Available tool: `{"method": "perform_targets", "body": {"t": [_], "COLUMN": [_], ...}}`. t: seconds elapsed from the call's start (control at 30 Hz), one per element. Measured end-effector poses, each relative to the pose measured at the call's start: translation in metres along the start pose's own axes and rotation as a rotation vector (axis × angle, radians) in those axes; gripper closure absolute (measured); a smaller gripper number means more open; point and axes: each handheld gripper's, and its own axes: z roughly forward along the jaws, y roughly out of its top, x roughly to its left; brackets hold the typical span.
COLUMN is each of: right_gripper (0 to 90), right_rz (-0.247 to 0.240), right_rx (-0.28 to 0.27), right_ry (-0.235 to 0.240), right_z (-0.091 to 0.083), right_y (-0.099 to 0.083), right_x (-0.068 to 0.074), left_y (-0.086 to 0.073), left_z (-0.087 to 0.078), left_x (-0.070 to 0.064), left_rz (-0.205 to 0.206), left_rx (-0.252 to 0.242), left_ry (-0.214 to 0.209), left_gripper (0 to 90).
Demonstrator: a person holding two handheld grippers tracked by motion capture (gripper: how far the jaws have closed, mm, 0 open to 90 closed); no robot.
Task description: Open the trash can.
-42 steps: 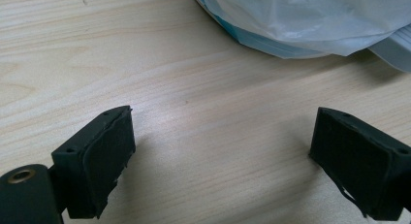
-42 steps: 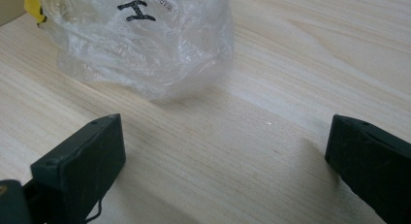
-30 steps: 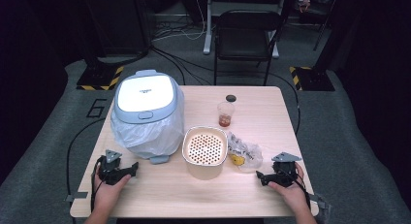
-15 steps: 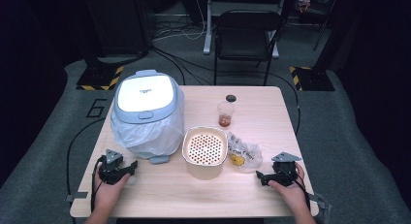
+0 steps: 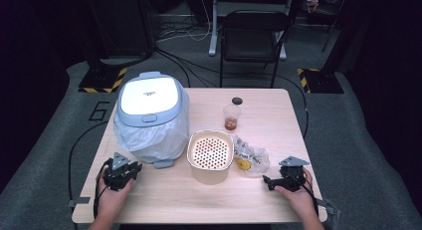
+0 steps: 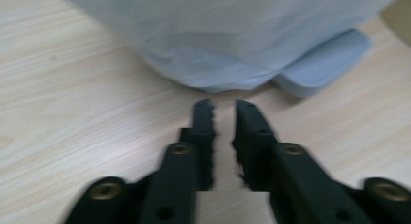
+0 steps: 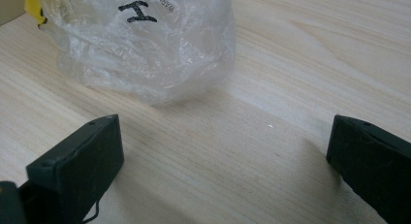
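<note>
A blue-grey bin with a pale lid stands at the table's left, wrapped in a white plastic bag; a blue-grey pedal juts from its base. My left gripper rests on the table just before it. Its jaws stand almost together with nothing between them, pointing at the bag's lower edge. My right gripper lies at the front right, its jaws wide open and empty. A crumpled clear bag with black lettering and something yellow inside lies just ahead of them.
A beige pot with a perforated insert sits at the middle front, between the bin and the clear bag. Behind it stand a plastic cup with reddish contents and a small black lid. A black chair stands beyond the table.
</note>
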Motion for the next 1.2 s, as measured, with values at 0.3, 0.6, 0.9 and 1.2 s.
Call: {"method": "perform_targets", "body": {"t": [0.3, 0.6, 0.9, 1.2], "right_gripper": [0.0, 0.0, 0.0, 0.0], "right_rz": [-0.009, -0.011, -0.008, -0.009], "right_rx": [-0.002, -0.002, -0.002, -0.004], "right_ry": [0.0, 0.0, 0.002, 0.002], "right_z": [0.0, 0.0, 0.0, 0.0], "right_y": [0.0, 0.0, 0.0, 0.0], "right_x": [-0.001, -0.001, -0.001, -0.001], "left_y": [0.008, 0.015, 0.03, 0.043], "left_z": [-0.006, -0.002, 0.002, 0.01], "left_x": [-0.025, -0.036, -0.051, -0.055], "left_rz": [0.089, 0.117, 0.205, 0.224], "left_rx": [-0.013, 0.001, 0.019, 0.02], "left_ry": [-0.043, -0.081, -0.079, -0.062], "left_gripper": [90.0, 90.0, 90.0, 90.0]}}
